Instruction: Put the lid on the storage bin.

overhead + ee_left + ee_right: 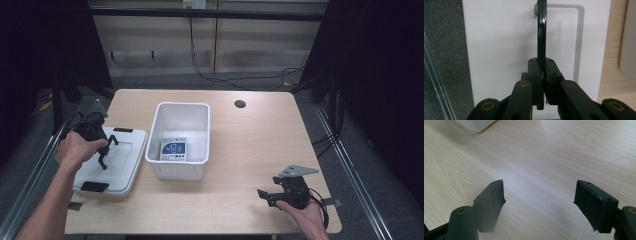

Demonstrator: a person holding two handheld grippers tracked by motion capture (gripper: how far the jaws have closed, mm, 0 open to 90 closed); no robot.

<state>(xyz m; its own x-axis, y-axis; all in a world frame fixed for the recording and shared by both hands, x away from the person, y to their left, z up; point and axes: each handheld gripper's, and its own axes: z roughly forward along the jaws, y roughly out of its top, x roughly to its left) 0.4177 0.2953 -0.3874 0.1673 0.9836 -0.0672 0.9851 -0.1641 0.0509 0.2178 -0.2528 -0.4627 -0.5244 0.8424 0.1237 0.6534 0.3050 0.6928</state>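
Observation:
A white lid (122, 165) lies flat on the table's left side, with a black handle (541, 37) standing up from its middle. My left gripper (104, 155) is shut on that handle, both jaws pressed against it in the left gripper view (543, 75). A white open bin (181, 137) stands at the table's centre with a blue-and-white box (174, 149) inside it. My right gripper (264, 195) rests low at the table's front right, open, with bare wood between its jaws (539, 205).
The wooden table (250, 145) has a round cable hole (240, 104) at the back. Black clips (94, 186) sit on the lid's near and far edges. A corner of the bin (475, 125) shows ahead of the right gripper. Metal rails run along both table sides.

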